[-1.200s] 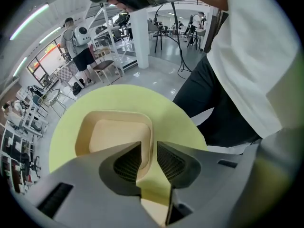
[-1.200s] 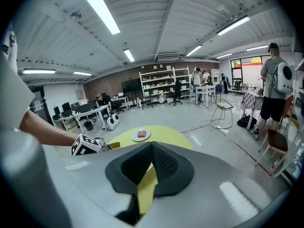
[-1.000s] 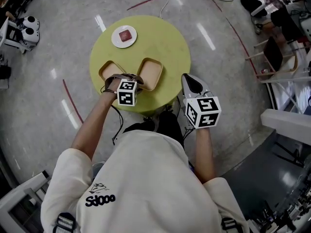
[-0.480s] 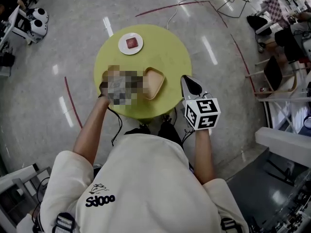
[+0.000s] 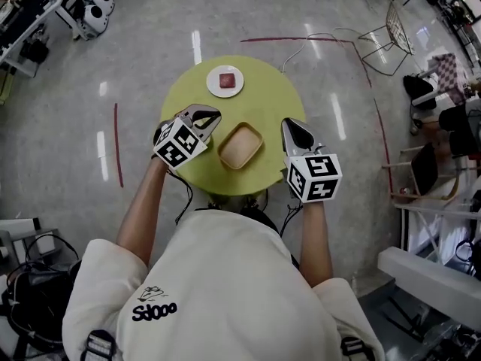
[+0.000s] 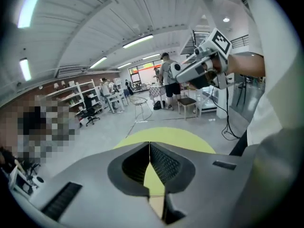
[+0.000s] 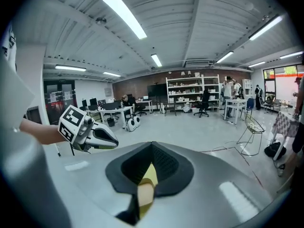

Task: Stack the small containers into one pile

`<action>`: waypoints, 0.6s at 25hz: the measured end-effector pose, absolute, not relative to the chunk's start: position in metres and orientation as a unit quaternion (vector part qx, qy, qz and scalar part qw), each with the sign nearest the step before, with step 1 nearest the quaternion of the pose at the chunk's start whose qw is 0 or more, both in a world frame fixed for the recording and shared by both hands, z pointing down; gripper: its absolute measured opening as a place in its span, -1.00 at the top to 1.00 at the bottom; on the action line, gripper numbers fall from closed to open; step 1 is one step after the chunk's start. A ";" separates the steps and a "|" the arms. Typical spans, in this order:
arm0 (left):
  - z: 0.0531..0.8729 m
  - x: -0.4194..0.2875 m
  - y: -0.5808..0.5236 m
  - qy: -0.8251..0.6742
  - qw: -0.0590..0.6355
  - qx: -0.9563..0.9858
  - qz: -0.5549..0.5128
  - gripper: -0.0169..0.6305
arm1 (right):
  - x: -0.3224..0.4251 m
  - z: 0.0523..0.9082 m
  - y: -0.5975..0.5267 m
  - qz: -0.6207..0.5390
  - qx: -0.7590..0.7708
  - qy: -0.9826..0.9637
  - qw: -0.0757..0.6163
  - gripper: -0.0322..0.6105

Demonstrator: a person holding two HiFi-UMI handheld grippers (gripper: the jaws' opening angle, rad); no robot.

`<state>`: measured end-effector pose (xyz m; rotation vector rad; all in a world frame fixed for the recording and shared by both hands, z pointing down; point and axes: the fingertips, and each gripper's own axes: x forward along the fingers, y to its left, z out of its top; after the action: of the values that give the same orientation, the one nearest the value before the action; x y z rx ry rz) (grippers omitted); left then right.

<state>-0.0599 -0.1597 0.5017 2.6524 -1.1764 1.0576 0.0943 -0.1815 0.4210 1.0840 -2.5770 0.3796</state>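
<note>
Both forearms reach forward. The left gripper [image 5: 211,117], whose jaws have just been closing and now meet on nothing, hangs just left of the tan container [image 5: 240,146]. The right gripper [image 5: 288,124], clenched and empty, is right of it, slightly farther off. Both tilt gently downward. The container lies diagonally on the table [image 5: 272,96]; beyond it sits a white plate [image 5: 225,81].

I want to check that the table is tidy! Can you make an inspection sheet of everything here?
Surface: round yellow-green table, mostly bare.
Job's things: tan container near the front; cannot tell if it is a stack.
Clutter: white plate holding something red.
Grippers: left gripper has just been closing, shut, nothing between; right gripper shut, empty.
Cables: dark cable hanging below the left gripper.
Surroundings: shiny floor, red line, wire chair.
</note>
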 end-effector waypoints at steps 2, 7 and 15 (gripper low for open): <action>0.497 -0.072 -0.159 -0.414 0.041 0.850 0.324 0.92 | 0.083 0.425 -0.186 0.133 0.358 -0.910 0.164 0.87; 0.497 -0.092 -0.143 -0.453 0.068 0.834 0.309 0.92 | 0.048 0.425 -0.191 0.127 0.302 -0.929 0.172 0.87; 0.516 -0.129 -0.095 -0.524 0.128 0.784 0.308 0.87 | -0.027 0.456 -0.175 0.121 0.175 -0.954 0.211 0.87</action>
<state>-0.1288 -0.0950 0.5160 2.2801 -1.5227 0.8952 -0.0275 -0.1752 0.4558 0.4861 -2.6509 0.3375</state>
